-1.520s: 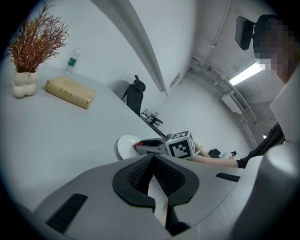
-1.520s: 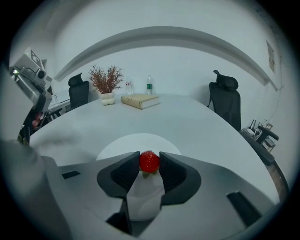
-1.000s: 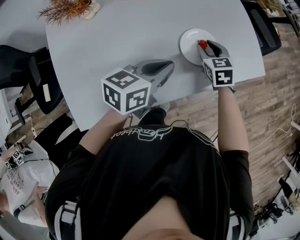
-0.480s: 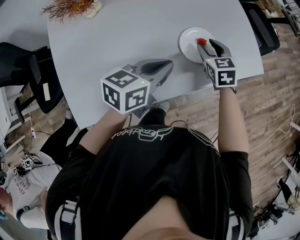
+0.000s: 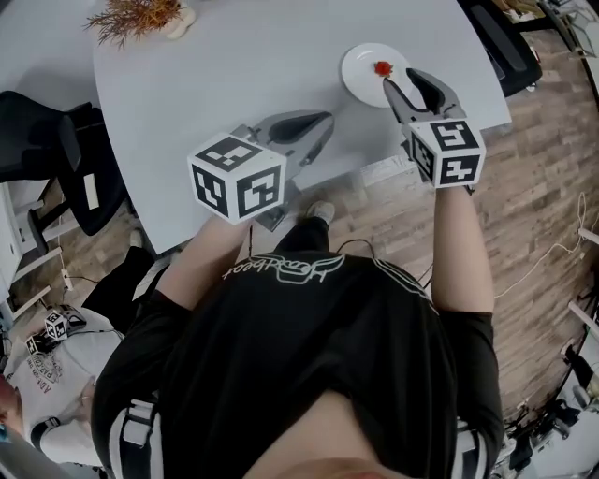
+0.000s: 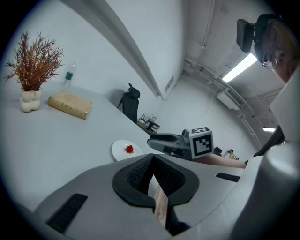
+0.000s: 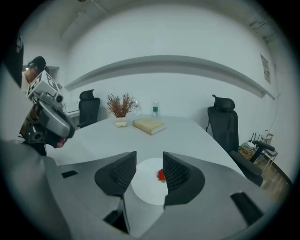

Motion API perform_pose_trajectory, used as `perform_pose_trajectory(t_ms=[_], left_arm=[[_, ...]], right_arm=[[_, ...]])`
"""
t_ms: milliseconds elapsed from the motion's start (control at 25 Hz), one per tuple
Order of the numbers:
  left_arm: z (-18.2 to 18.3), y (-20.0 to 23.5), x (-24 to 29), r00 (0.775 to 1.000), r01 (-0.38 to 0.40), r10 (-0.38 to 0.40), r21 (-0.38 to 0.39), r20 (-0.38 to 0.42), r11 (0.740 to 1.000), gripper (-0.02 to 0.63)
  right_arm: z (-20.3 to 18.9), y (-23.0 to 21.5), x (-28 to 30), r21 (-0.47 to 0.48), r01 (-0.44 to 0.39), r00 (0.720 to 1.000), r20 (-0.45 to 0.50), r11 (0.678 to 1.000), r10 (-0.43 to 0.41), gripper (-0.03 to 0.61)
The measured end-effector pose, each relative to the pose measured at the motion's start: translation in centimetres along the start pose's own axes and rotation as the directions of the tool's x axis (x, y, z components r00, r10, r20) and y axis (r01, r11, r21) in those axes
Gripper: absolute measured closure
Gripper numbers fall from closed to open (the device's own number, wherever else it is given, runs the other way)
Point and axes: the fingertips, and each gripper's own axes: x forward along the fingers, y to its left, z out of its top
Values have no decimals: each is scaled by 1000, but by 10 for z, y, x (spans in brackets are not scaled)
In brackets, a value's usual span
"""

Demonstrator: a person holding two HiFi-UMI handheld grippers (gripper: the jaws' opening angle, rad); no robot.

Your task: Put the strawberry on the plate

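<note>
The red strawberry (image 5: 382, 67) lies on the small white plate (image 5: 360, 77) near the grey table's right front edge. My right gripper (image 5: 404, 86) hovers just short of the plate, open and empty, apart from the strawberry. In the right gripper view the strawberry (image 7: 161, 175) and the plate (image 7: 143, 190) show through the gap of the right gripper (image 7: 149, 161). My left gripper (image 5: 314, 126) rests low over the table's front edge, shut with nothing in it. From the left gripper (image 6: 152, 159) I see the plate (image 6: 119, 152) and strawberry (image 6: 129, 149) ahead.
A dried plant in a white vase (image 5: 140, 14) stands at the table's far left, with a book (image 6: 70, 104) and a bottle (image 6: 68, 75) nearby. Black office chairs (image 5: 47, 150) (image 7: 224, 122) flank the table. Wood floor lies below the table's edge.
My right gripper has opened, let go of the strawberry and drawn back off the plate. The strawberry stays on the plate. The left gripper has barely moved.
</note>
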Motion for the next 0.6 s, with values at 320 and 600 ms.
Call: perform_pose_trajectory(t_ms=[320, 600], left_arm=[[-6, -42, -39, 998, 11, -12, 31, 55, 999, 607], [-22, -96, -80, 993, 30, -37, 64, 109, 998, 606]], right_arm=[[45, 45, -94, 30, 8, 985, 173, 1000, -14, 522], [50, 101, -181, 32, -15, 978, 210, 999, 8, 561]])
